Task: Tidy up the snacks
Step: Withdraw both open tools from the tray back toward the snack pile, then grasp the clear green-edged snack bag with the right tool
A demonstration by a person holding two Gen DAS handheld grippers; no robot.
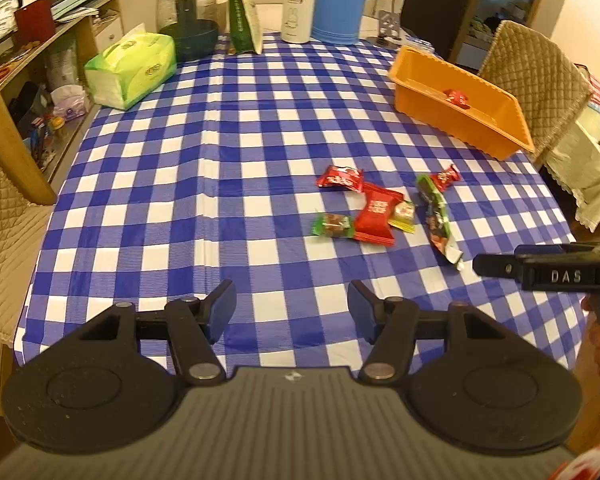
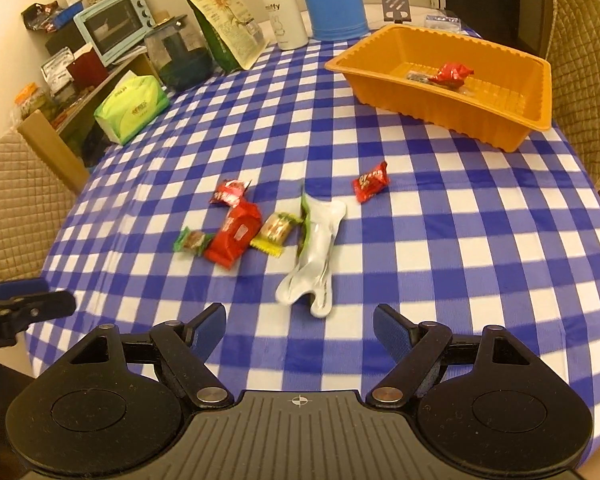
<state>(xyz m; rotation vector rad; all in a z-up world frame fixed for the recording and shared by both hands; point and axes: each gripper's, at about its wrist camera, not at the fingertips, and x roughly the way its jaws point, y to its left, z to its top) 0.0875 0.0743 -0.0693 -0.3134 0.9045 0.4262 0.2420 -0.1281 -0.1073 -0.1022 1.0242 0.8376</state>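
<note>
Several wrapped snacks lie in a loose cluster mid-table: a big red pack (image 1: pixel 376 216) (image 2: pixel 236 236), a smaller red pack (image 1: pixel 340 178) (image 2: pixel 229 192), a green candy (image 1: pixel 334 225) (image 2: pixel 193 241), a yellow-green candy (image 1: pixel 404 213) (image 2: pixel 275 231), a long green-and-white pack (image 1: pixel 436 216) (image 2: pixel 314 256) and a small red candy (image 1: pixel 445 177) (image 2: pixel 371 182). An orange tray (image 1: pixel 496 136) (image 2: pixel 500 128) at the far right holds a red snack (image 1: pixel 457 98) (image 2: pixel 451 74). My left gripper (image 1: pixel 292 304) is open and empty, short of the cluster. My right gripper (image 2: pixel 298 322) is open and empty, just before the long pack.
At the table's far edge stand a tissue pack (image 1: pixel 132 68), a dark jar (image 1: pixel 188 20), a green bag (image 1: pixel 242 8), a white bottle (image 1: pixel 298 4) and a blue jug (image 1: pixel 344 0). Padded chairs stand left (image 1: pixel 0 216) and right (image 1: pixel 540 80). Shelves with an oven (image 2: pixel 112 24) are at left.
</note>
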